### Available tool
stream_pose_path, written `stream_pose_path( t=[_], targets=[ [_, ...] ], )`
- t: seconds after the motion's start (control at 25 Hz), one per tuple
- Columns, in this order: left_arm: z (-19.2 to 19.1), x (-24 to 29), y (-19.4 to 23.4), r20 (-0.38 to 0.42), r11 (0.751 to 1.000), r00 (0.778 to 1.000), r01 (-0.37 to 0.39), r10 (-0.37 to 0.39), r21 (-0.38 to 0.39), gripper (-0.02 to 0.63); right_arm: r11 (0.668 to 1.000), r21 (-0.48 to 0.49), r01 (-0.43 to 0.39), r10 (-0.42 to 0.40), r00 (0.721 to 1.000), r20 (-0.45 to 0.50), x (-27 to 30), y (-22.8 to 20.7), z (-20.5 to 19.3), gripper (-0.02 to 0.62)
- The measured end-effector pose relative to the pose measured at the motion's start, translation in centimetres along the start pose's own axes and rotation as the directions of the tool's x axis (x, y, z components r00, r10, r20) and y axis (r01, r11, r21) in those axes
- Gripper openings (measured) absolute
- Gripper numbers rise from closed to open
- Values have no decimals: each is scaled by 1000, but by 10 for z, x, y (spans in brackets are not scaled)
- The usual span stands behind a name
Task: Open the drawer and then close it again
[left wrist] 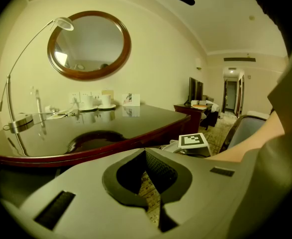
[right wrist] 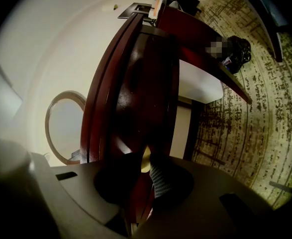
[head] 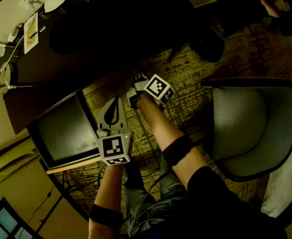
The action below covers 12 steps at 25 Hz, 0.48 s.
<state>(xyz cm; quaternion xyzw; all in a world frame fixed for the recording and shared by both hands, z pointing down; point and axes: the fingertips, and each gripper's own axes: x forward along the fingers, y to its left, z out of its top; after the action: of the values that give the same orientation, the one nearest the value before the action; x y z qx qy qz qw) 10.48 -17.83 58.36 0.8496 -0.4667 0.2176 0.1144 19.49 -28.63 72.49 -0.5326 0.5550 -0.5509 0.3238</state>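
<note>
The drawer front (right wrist: 146, 83) is dark red wood under the desk top, with a small brass knob (right wrist: 146, 159). My right gripper (right wrist: 148, 171) has that knob between its jaws, and the ribbed pad (right wrist: 159, 180) presses against it. In the head view the right gripper (head: 136, 85) reaches in under the dark desk's (head: 86, 34) front edge, which hides the drawer. My left gripper (head: 117, 101) hangs in the air to the left of it, a little nearer to me, shut on nothing. In its own view the left gripper (left wrist: 151, 193) points over the desk top (left wrist: 86, 133).
A grey armchair (head: 250, 128) stands at the right on the patterned carpet (head: 185, 83). A dark flat screen (head: 66, 131) sits low on the left beside the desk. On the desk are a lamp (left wrist: 16, 123), cups (left wrist: 98, 103) and a card; a round mirror (left wrist: 88, 45) hangs behind.
</note>
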Motion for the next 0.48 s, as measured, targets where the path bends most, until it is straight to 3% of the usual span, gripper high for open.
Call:
stream_pose_path(
  t=[0.16, 0.48],
  targets=[
    [0, -6, -10, -6, 1000, 1000, 9, -9, -14, 2, 1000, 1, 1, -1, 1000, -20, -13, -2, -4, 69],
    [-9, -31, -28, -22, 997, 998, 63, -63, 37, 2, 999, 3, 34, -34, 999, -33, -55, -8, -15, 70]
  ],
)
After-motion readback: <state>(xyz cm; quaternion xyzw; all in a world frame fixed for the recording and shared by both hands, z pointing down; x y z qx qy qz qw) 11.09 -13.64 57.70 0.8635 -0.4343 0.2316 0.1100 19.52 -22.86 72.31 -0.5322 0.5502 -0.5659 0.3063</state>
